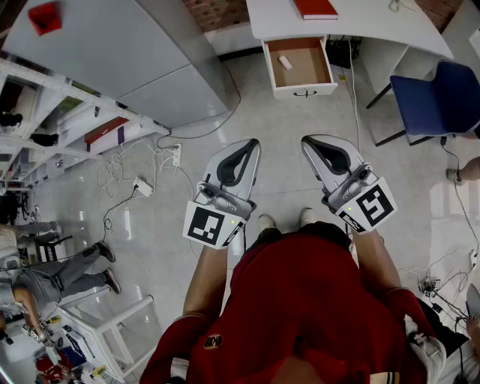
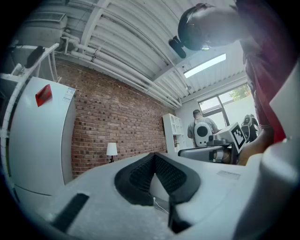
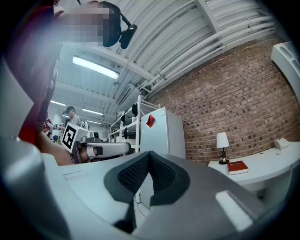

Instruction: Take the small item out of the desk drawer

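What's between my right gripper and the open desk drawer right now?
Only bare floor, in the head view, between the right gripper and the desk drawer; a cable runs alongside.

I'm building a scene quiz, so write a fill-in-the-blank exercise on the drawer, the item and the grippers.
1. The desk drawer stands ___.
2. The small white item lies in the ___.
3. The jaws of the left gripper and the right gripper are ___, with nothing between them.
4. The book on the desk is ___.
Missing words: open; drawer; shut; red.
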`<state>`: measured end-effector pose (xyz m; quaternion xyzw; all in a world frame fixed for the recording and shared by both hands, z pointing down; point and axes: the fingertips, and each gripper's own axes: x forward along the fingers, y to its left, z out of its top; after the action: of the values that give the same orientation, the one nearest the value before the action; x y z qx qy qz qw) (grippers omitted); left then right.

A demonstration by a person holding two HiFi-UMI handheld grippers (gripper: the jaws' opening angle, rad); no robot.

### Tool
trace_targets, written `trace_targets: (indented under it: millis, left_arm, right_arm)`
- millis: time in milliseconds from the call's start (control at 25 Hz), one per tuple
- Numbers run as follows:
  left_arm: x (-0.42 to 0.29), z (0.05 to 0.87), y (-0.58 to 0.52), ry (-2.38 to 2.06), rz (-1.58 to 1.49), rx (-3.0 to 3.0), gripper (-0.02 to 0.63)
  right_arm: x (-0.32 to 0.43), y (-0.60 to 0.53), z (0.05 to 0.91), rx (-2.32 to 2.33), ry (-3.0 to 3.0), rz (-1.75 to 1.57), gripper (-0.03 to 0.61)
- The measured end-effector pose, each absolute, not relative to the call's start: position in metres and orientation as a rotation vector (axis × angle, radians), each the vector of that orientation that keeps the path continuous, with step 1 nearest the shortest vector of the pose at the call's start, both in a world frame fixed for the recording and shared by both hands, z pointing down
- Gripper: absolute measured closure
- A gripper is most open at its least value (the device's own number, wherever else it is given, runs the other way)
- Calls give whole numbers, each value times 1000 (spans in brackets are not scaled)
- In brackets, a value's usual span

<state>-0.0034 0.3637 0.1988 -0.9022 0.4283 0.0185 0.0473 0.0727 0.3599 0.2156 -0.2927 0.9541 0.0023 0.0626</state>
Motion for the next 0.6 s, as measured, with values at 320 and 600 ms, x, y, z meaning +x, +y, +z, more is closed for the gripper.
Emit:
trace_targets:
  millis: [320, 600]
  left_arm:
    - [28, 203, 355, 1324, 15, -2714, 607]
    - [57, 201, 341, 1375, -18, -2671, 607]
  right_arm:
    - [111, 350, 215, -861, 2859, -1, 567]
    - [155, 333, 221, -855, 2843, -37, 566]
